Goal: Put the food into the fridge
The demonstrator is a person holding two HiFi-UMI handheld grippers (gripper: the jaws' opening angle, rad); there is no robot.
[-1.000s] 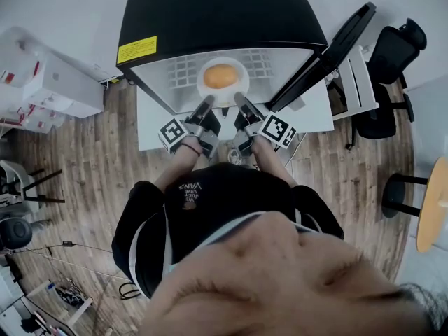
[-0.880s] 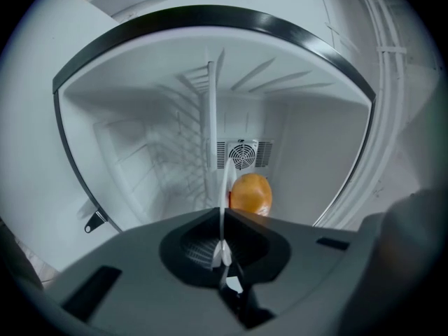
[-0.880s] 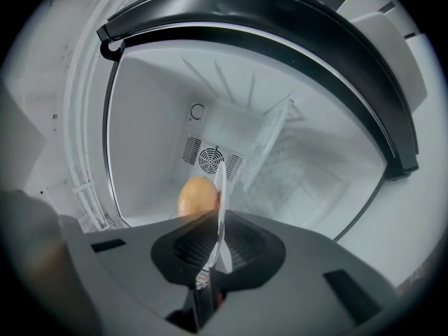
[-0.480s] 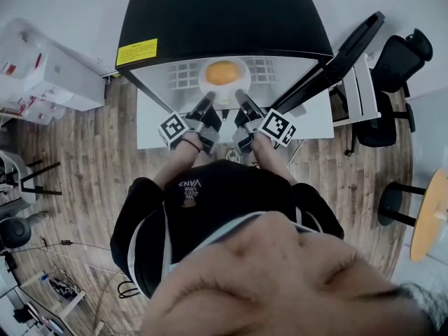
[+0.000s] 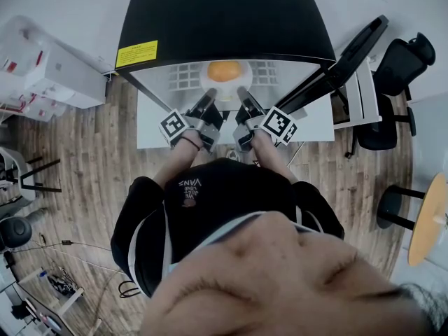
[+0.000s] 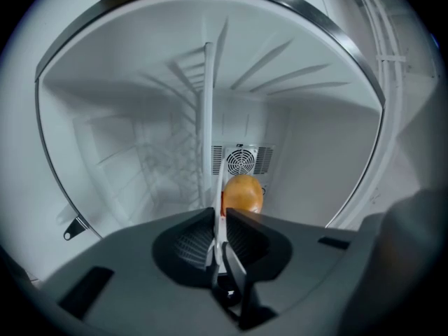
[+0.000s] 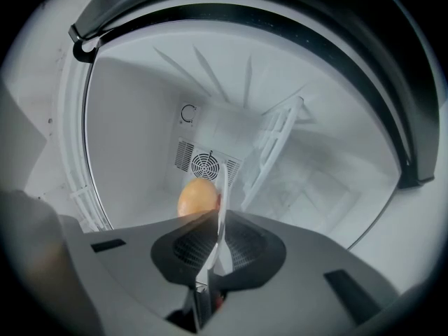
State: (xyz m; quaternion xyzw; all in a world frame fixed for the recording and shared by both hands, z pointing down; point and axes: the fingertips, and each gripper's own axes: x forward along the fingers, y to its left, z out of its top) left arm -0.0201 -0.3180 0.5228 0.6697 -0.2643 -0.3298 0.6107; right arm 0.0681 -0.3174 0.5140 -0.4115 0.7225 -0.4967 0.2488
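A round orange food point(image 5: 224, 71) lies on a white plate point(image 5: 212, 84) inside the open fridge point(image 5: 224, 19). My left gripper point(image 5: 208, 94) is shut on the plate's near-left rim, and my right gripper point(image 5: 242, 92) is shut on its near-right rim. In the left gripper view the plate point(image 6: 215, 231) shows edge-on between the closed jaws of the left gripper point(image 6: 218, 213), the orange food point(image 6: 242, 193) just beyond. The right gripper view shows the same: plate point(image 7: 221, 226) pinched edge-on by the right gripper point(image 7: 218, 215), orange food point(image 7: 198, 198) to its left.
The fridge door point(image 5: 350, 47) stands open at the right. A wire shelf point(image 5: 180, 75) lines the inside, and a fan vent point(image 6: 241, 161) sits on the back wall. The fridge rests on a white stand point(image 5: 150, 128). Black chairs point(image 5: 399, 68) are at the right, white boxes point(image 5: 49, 75) at the left.
Both grippers have carried the plate with the orange food deeper into the fridge. Their hold on the rim has not changed.
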